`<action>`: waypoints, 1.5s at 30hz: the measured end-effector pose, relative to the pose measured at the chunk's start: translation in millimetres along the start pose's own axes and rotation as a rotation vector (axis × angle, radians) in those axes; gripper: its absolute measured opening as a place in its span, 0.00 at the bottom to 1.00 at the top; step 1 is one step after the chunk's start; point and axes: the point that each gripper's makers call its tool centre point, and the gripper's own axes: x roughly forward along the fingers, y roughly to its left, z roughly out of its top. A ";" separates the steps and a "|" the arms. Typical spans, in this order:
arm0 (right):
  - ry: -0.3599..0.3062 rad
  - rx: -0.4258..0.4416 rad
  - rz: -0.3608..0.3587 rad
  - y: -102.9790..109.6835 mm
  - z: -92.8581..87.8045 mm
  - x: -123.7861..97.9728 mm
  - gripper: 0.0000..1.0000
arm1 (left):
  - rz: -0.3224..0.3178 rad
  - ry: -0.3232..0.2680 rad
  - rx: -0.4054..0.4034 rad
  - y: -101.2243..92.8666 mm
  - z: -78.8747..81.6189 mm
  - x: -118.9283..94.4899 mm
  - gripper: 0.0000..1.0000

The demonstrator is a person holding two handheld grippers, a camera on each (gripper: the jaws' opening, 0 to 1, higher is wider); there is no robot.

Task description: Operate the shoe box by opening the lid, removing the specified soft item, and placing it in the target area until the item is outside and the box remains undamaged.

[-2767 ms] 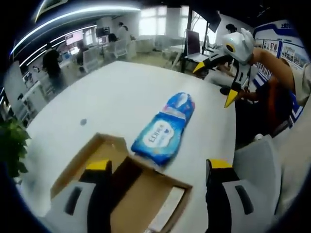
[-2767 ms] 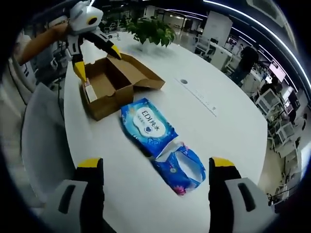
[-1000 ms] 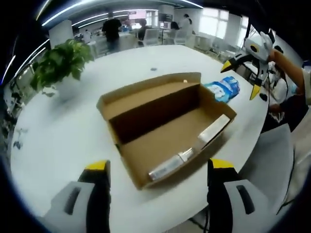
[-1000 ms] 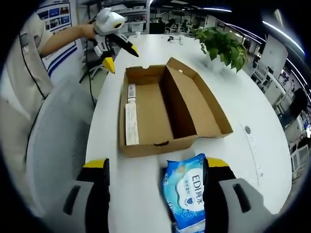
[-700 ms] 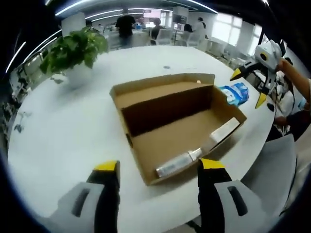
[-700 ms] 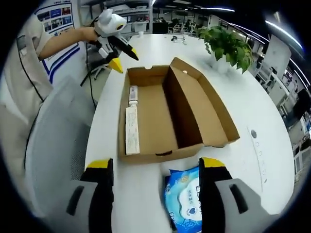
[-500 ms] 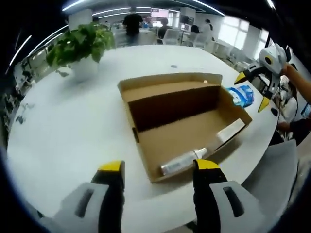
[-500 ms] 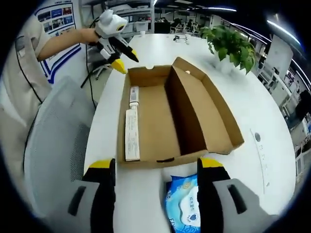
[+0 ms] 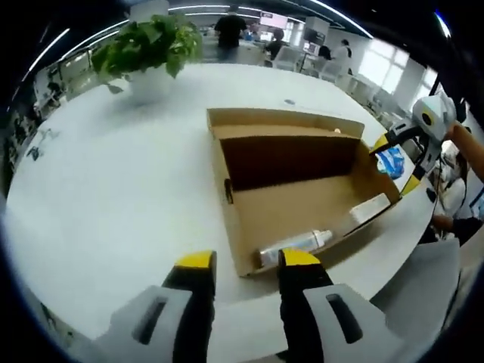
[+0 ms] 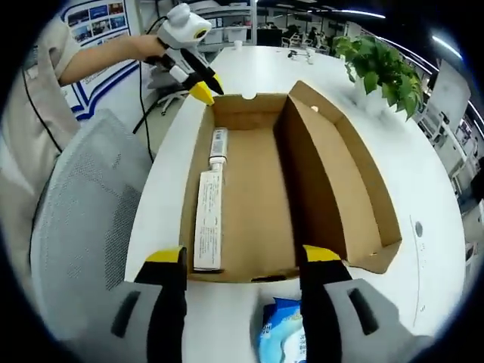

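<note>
The open cardboard shoe box [image 9: 302, 204] lies on the white table [image 9: 113, 197], its lid folded back flat. Inside rest a tube [image 9: 296, 243] and a flat white carton [image 9: 370, 209]. My left gripper [image 9: 246, 261] hovers at the box's near corner, jaws narrow but still apart, holding nothing. In the right gripper view the box [image 10: 257, 204] stretches away, with the tube [image 10: 218, 144] and carton [image 10: 207, 219] along its left wall. My right gripper [image 10: 243, 255] stands open at the box's near end wall, above the blue wet-wipe pack [image 10: 283, 333]. The left gripper [image 10: 203, 89] sits at the far end.
A potted plant [image 9: 151, 45] stands behind the box; it appears again [image 10: 382, 68] at the far right. A grey mesh chair [image 10: 83, 227] borders the table edge. A person's arm [image 10: 98, 53] holds the left gripper. The right gripper [image 9: 397, 162] shows beside the wipe pack [image 9: 391, 160].
Both cameras have closed in on the box's two ends. The jaws of both grippers have narrowed, the left ones much more. The wipe pack lies where it was, outside the box.
</note>
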 end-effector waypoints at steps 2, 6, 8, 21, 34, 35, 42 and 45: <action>0.005 0.001 0.011 -0.1 0.1 3.4 0.54 | -0.007 0.003 -0.008 -1.3 -0.7 1.2 0.27; 0.023 -0.005 0.037 0.3 -2.5 12.6 0.54 | -0.013 0.002 -0.030 -1.0 0.0 4.4 0.22; 0.028 0.000 0.057 2.5 -2.8 16.5 0.53 | -0.014 0.003 -0.032 -1.3 0.1 5.3 0.18; 0.038 0.007 0.130 8.1 -3.0 35.5 0.50 | -0.030 -0.011 -0.075 -3.9 0.3 9.1 0.13; 0.035 -0.019 0.156 20.1 0.9 42.3 0.34 | -0.032 -0.011 -0.075 -4.4 -0.3 9.0 0.13; 0.036 -0.021 0.160 21.2 0.9 42.1 0.32 | -0.032 -0.010 -0.075 -4.4 -0.2 9.0 0.13; 0.045 -0.027 0.168 26.0 0.4 41.4 0.23 | -0.021 -0.004 -0.066 -2.8 -0.4 9.2 0.09; 0.047 -0.027 0.165 26.4 0.2 40.9 0.17 | -0.022 0.000 -0.061 -2.8 -0.5 9.2 0.09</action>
